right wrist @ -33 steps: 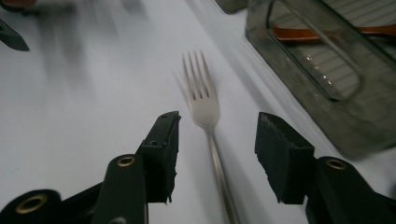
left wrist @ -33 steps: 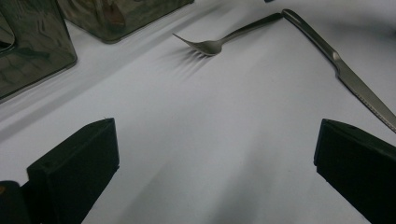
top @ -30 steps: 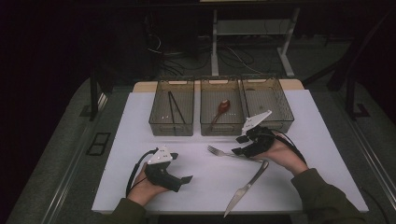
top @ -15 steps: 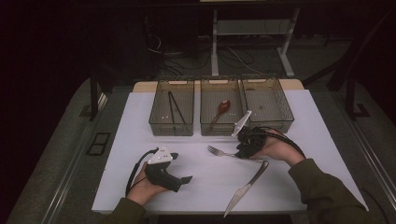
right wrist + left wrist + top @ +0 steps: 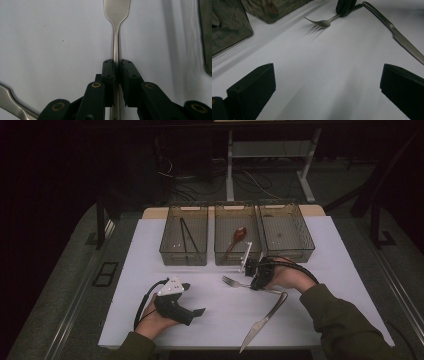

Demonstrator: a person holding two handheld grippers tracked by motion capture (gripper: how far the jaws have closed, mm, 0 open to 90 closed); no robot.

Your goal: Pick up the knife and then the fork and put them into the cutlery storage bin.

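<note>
Right tongs (image 5: 117, 71) have just been closing, and now they're clamped on the fork (image 5: 235, 282) handle. In the right gripper view the two pads sit tight either side of the thin shaft, no gap visible. A sec ago the right hand was further right, tongs wide and off the fork; since then it slid left and a bit down along the surface (image 5: 210, 315) to get over the handle.

Fork is lying flat on the white surface, just in front of the middle bin (image 5: 237, 240), tines pointing left, handle end under the right tongs. In the left gripper view the tines look barely raised, w/ a shadow under them, but can't tell if that's a lift or just the fork's curve.

Left tongs (image 5: 327, 85) are spread wide, nothing between them, parked on the surface at bottom left (no change vs. earlier frames, hand hasn't shifted).

Knife (image 5: 264, 321) lies untouched near the front edge, blade toward the person, its handle end close to the fork handle.

Meaning, prob.: grab step is done, lift and carry comes next. Bins: left one (image 5: 183, 241) holds dark sticks, middle one a spoon (image 5: 237, 237), right one (image 5: 286, 231) looks bare, so likely the fork's (a guess, sorting by type).

Risk: thin handle could pivot in the pinch on lift.
</note>
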